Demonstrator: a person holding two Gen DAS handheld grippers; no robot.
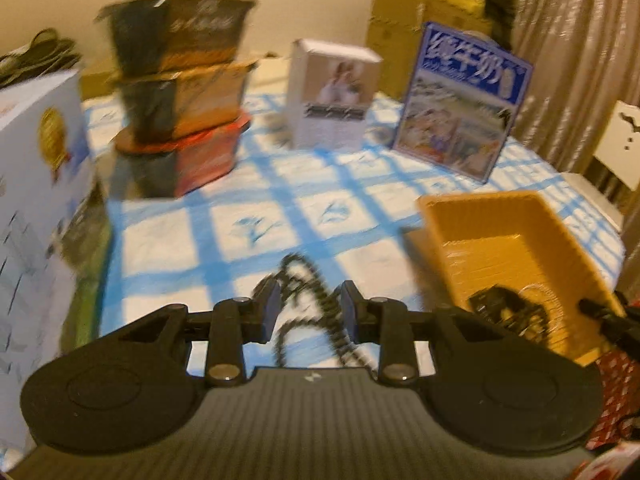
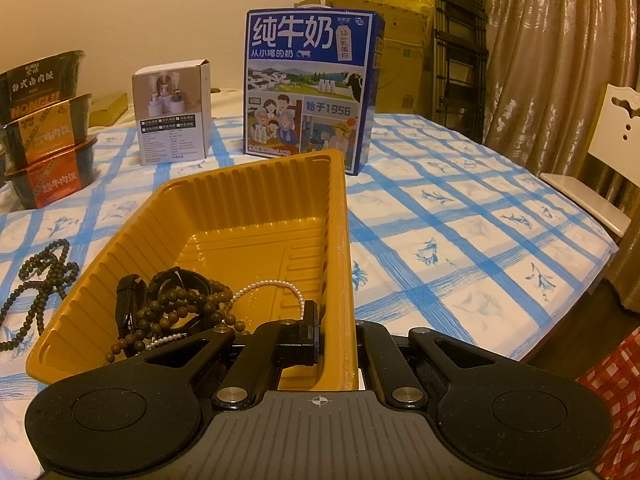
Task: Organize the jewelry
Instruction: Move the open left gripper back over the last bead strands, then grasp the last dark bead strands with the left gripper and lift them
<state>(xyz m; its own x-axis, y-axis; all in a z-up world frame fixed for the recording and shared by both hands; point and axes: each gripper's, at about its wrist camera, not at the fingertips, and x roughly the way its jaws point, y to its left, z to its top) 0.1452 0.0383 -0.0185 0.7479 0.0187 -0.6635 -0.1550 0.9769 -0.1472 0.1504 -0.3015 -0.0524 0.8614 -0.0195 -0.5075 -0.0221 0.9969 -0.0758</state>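
L tool (image 1: 308, 304) part open over dark bead strand (image 1: 304, 276) on desk (image 2: 460, 216), not gripping. R tool (image 2: 334, 344) clamped on yellow tray (image 2: 240, 200) wall; inside: brown beads (image 2: 180, 308), pearl strand (image 2: 276, 288), black strap (image 2: 128, 300).

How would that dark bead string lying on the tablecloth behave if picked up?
The dark bead string would probably go limp and dangle, since it lies in loose loops. Its round beads may slip between the fingers. Likely light, being small beads.
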